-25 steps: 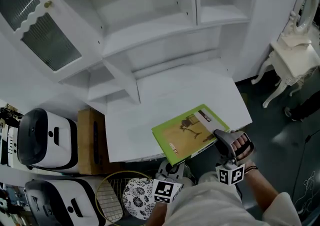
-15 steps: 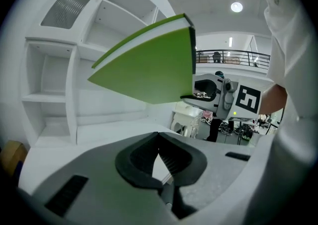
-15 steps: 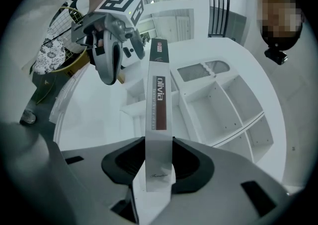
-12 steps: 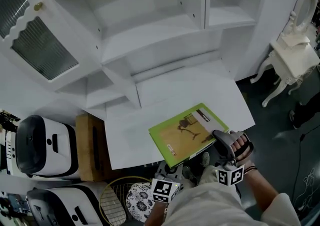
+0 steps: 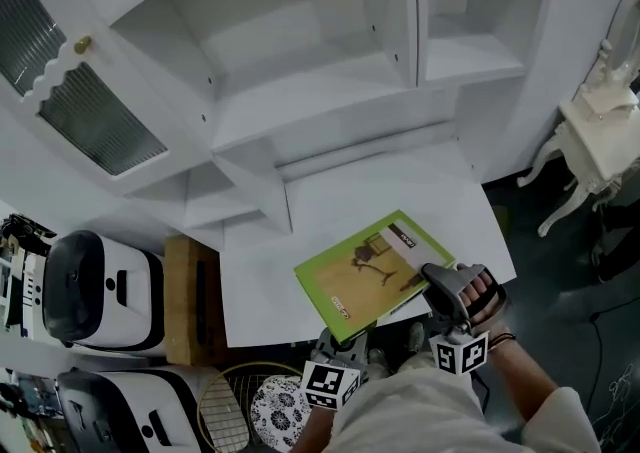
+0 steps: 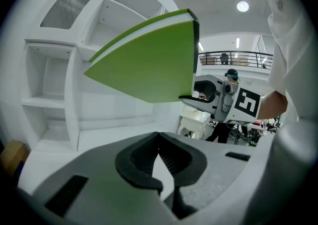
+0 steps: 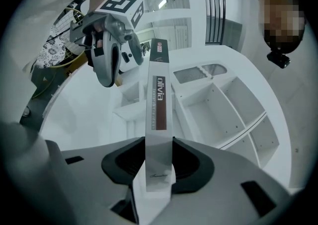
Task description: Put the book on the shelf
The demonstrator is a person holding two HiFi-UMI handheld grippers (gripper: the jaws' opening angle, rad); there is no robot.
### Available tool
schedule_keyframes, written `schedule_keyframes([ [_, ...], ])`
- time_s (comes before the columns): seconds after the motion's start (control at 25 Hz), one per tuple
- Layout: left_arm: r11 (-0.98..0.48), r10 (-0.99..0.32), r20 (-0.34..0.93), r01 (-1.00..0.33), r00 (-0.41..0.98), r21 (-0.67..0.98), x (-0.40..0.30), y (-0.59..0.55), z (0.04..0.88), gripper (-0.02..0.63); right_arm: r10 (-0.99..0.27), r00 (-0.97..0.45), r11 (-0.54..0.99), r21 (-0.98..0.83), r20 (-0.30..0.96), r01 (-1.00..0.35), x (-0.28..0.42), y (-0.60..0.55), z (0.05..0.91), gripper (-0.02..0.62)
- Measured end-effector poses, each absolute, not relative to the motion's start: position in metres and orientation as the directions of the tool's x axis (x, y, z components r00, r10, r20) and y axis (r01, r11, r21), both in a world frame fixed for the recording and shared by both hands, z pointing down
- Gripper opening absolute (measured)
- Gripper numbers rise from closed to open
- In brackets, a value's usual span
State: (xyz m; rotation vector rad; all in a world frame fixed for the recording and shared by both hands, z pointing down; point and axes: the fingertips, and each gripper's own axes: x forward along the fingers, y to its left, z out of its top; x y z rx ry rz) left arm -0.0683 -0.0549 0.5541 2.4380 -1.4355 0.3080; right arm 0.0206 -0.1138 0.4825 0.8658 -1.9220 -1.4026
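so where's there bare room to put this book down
Bare: the desktop beyond the book, the wide shelf above it, and the narrow shelf right of the divider. Crowded: left of the desktop, white machines and a racket.

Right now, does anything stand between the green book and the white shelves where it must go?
Nothing visible does. The right gripper holds the green book over the white desktop; the open shelves lie just beyond.

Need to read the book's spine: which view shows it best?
Right gripper view: the book's spine faces the camera, lettering readable, held in the right claw. Head view shows the green cover; left gripper view only a green face.
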Motion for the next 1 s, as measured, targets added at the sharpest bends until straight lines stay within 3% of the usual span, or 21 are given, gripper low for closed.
schedule_keyframes([
  [0.68, -0.345, -0.875, 0.329, -0.935, 0.354, 0.086, -0.053, -0.093, 0.536, 0.003, -0.722, -0.692, 0.161, 0.976, 0.014, -0.149, 0.029, -0.156, 0.452, 0.16],
  [1.0, -0.404, -0.865, 0.283, -0.909, 0.415, 0.099, -0.075, -0.112, 0.512, 0.003, -0.736, -0.677, 0.105, 0.984, -0.021, -0.144, 0.009, -0.179, 0.422, 0.161],
])
